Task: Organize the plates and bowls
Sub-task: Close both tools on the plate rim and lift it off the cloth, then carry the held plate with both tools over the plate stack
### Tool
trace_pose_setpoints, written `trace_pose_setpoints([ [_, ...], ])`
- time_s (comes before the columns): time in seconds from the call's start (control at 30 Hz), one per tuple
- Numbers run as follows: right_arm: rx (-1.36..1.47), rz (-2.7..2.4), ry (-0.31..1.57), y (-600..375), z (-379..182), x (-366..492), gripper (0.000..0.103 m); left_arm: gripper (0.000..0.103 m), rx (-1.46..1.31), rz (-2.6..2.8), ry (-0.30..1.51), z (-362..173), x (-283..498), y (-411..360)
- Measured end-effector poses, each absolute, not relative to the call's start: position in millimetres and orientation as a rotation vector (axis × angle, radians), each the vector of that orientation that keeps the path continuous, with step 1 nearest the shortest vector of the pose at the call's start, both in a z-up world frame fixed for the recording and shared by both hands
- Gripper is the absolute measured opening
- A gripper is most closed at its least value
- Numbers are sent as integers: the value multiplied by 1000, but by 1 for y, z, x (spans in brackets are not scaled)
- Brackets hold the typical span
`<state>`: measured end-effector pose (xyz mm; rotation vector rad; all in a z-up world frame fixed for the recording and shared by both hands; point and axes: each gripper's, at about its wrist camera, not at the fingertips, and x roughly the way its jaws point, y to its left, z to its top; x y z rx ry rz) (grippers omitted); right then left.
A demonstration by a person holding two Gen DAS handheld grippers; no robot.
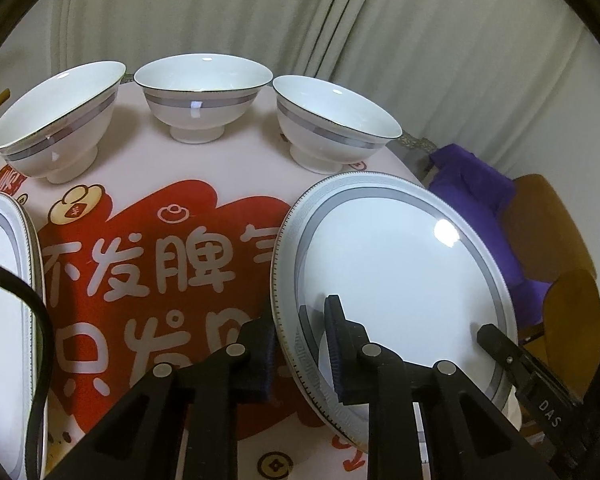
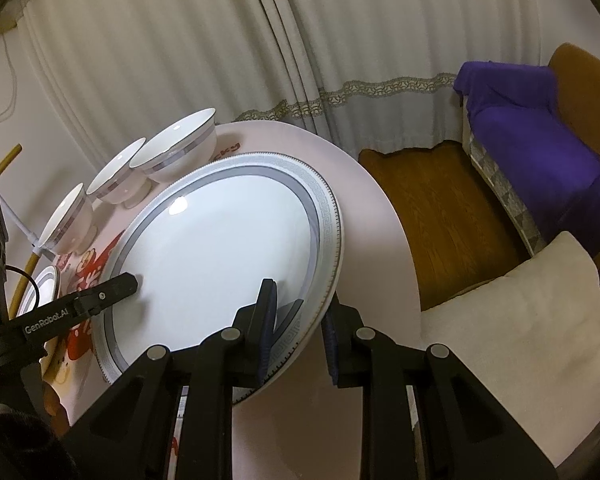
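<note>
A large white plate [image 1: 384, 264] with a grey band is gripped from both sides. My left gripper [image 1: 296, 312] is shut on its left rim, one pad on top and one under the edge. In the right wrist view my right gripper [image 2: 300, 300] is shut on the right rim of the large plate [image 2: 220, 248], which looks slightly raised off the cloth. The right gripper's upper finger [image 1: 496, 340] rests on the plate too. Three white footed bowls [image 1: 56, 120] [image 1: 200, 92] [image 1: 332, 124] stand in a row at the table's far edge. A second plate [image 1: 4, 280] lies at the left.
The round table [image 2: 380, 240] has a pink cloth with a red print. Beyond its right edge are a wooden floor [image 2: 432, 200], a purple-draped seat [image 2: 532, 140] and a cream cushion [image 2: 520, 320]. Curtains hang behind. A black cable [image 1: 40, 320] crosses the second plate.
</note>
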<state>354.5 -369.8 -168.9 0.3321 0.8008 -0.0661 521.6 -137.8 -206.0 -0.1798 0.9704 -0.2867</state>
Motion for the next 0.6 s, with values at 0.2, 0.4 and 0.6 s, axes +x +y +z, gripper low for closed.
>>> trace_pose_setpoints([
  [0.2, 334, -68, 800, -370, -169, 355, 22, 18, -171, -279, 955, -205, 518, -138],
  [0.4, 334, -61, 804, -371, -169, 355, 22, 16, -176, -288, 935, -199, 510, -134],
  [0.6, 333, -58, 802, -370, -167, 351, 22, 15, -150, -294, 924, -193, 502, -132],
])
